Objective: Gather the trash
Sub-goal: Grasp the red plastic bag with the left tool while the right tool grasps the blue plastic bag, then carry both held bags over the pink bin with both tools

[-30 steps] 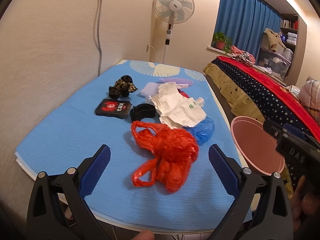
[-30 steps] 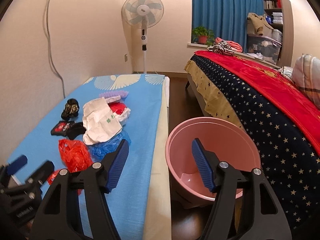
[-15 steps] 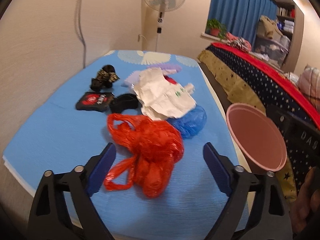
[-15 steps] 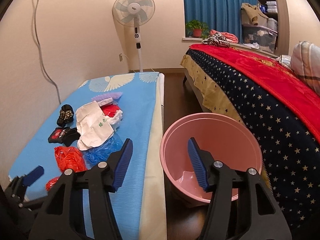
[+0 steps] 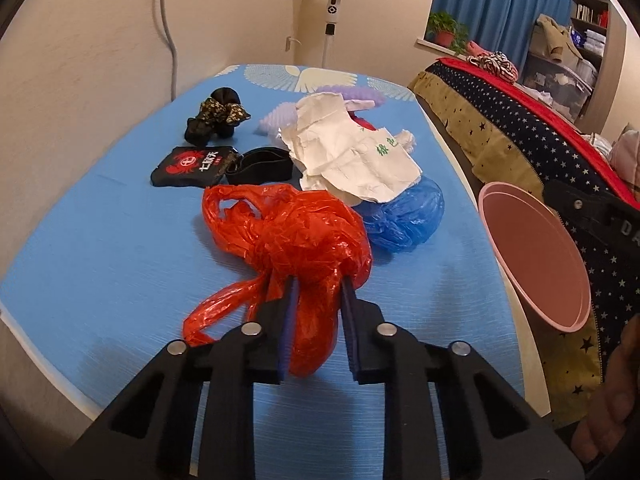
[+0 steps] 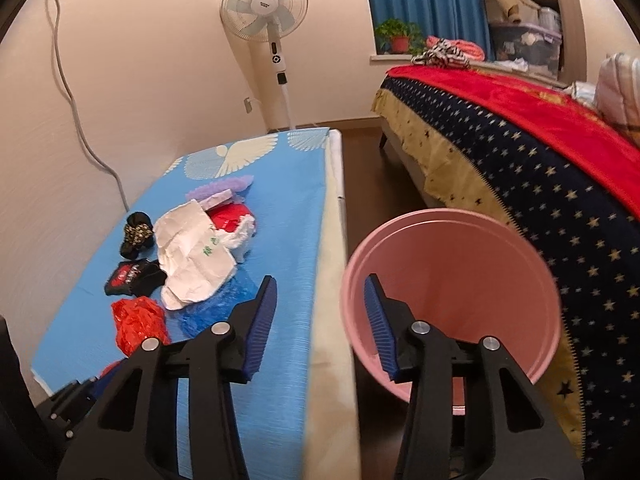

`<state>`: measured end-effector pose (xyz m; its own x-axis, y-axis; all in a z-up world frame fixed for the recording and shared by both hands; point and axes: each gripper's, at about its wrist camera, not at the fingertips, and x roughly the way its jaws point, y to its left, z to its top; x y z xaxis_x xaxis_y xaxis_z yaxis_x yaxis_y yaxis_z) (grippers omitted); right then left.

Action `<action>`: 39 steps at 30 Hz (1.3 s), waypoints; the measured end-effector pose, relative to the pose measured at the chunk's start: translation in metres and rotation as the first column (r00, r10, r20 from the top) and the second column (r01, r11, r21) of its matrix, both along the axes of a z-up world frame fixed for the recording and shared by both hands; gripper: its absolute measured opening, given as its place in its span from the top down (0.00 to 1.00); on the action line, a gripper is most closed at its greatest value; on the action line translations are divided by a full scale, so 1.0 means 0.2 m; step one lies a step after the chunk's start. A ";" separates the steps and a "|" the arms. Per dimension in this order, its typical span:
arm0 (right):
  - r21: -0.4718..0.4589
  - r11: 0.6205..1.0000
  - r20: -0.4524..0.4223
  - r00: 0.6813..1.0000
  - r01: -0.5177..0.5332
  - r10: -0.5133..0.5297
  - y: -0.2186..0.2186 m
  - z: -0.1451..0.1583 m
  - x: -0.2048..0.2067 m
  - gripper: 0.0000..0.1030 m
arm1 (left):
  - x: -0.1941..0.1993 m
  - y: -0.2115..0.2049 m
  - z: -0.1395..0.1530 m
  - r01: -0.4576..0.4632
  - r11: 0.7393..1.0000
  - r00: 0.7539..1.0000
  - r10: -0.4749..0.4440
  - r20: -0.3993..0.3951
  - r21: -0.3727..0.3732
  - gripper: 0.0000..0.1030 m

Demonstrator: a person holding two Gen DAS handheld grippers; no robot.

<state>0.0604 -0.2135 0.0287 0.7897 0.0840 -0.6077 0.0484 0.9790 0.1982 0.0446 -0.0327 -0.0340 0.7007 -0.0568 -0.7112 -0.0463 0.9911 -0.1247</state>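
Note:
A crumpled red plastic bag (image 5: 296,240) lies on the blue mat (image 5: 100,248) near its front edge. My left gripper (image 5: 316,284) is shut on the near part of the red bag. Behind it lie a blue plastic bag (image 5: 404,212) and crumpled white paper (image 5: 352,156). The red bag also shows in the right wrist view (image 6: 138,320). My right gripper (image 6: 320,292) is open and empty, held over the gap between the mat and a pink bucket (image 6: 452,280) on the floor. The bucket also shows in the left wrist view (image 5: 536,256).
A black pouch (image 5: 188,166), a black band (image 5: 260,164), a black patterned scrunchie (image 5: 216,120) and a purple item (image 5: 280,116) lie on the mat. A bed with a starred cover (image 6: 520,152) stands right of the bucket. A standing fan (image 6: 264,8) is by the wall.
My left gripper has moved forward and closed on the red bag. My right gripper has shifted slightly and stays open beside the bucket.

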 end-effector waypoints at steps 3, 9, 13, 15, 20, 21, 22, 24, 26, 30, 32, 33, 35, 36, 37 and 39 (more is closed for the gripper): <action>0.048 0.998 -0.011 0.999 -0.036 0.036 0.04 -0.01 0.04 0.58 | 0.01 0.03 0.00 -0.025 1.000 1.000 0.025 0.006 -0.004 0.84; 0.121 0.988 -0.047 0.993 -0.099 0.105 0.14 -0.07 0.15 0.58 | 0.02 0.11 0.02 -0.071 0.997 0.997 0.071 0.021 -0.014 0.85; 0.171 0.977 -0.093 0.985 -0.128 0.146 0.20 -0.14 0.23 0.56 | 0.03 0.14 0.03 -0.088 0.996 0.996 0.089 0.020 -0.017 0.85; 0.188 0.972 -0.117 0.980 -0.138 0.161 0.23 -0.17 0.27 0.56 | 0.04 0.15 0.03 -0.090 0.996 0.996 0.090 0.020 -0.017 0.85; 0.216 0.965 -0.195 0.962 -0.148 0.191 0.29 -0.26 0.33 0.60 | 0.05 0.17 0.03 -0.096 0.995 0.995 0.097 0.018 -0.017 0.85; 0.218 0.964 -0.202 0.959 -0.152 0.197 0.30 -0.27 0.34 0.63 | 0.05 0.18 0.02 -0.101 0.995 0.995 0.101 0.015 -0.023 0.85; 0.223 0.963 -0.209 0.957 -0.155 0.202 0.30 -0.27 0.34 0.76 | 0.05 0.18 0.03 -0.101 0.995 0.995 0.101 0.014 -0.027 0.86; 0.240 0.955 -0.209 0.952 -0.174 0.225 0.30 -0.27 0.34 0.93 | 0.05 0.17 0.04 -0.092 0.995 0.995 0.093 0.022 -0.023 0.86; 0.232 0.954 -0.196 0.951 -0.190 0.237 0.30 -0.25 0.32 0.99 | 0.04 0.16 0.05 -0.084 0.996 0.996 0.085 0.029 -0.025 0.86; 0.213 0.954 -0.166 0.954 -0.211 0.248 0.27 -0.17 0.25 0.99 | 0.03 0.16 0.08 -0.081 0.996 0.996 0.082 0.042 -0.037 0.87; 0.192 0.957 -0.142 0.958 -0.218 0.247 0.26 -0.10 0.22 1.00 | 0.02 0.16 0.10 -0.074 0.996 0.996 0.076 0.053 -0.040 0.87; 0.180 0.958 -0.128 0.961 -0.221 0.246 0.24 -0.07 0.20 1.00 | 0.01 0.16 0.11 -0.070 0.997 0.996 0.072 0.057 -0.041 0.87; 0.155 0.962 -0.101 0.966 -0.223 0.240 0.21 -0.01 0.15 1.00 | 0.00 0.15 0.13 -0.060 0.997 0.996 0.062 0.068 -0.040 0.87; 0.145 0.965 -0.093 0.968 -0.219 0.234 0.20 0.01 0.14 1.00 | -0.01 0.14 0.14 -0.053 0.998 0.995 0.056 0.077 -0.038 0.87; 0.137 0.967 -0.085 0.970 -0.214 0.226 0.18 0.03 0.12 1.00 | -0.02 0.14 0.16 -0.048 0.998 0.995 0.051 0.084 -0.037 0.87; 0.126 0.972 -0.071 0.975 -0.201 0.211 0.14 0.07 0.09 1.00 | -0.04 0.12 0.18 -0.034 0.999 0.995 0.037 0.096 -0.034 0.87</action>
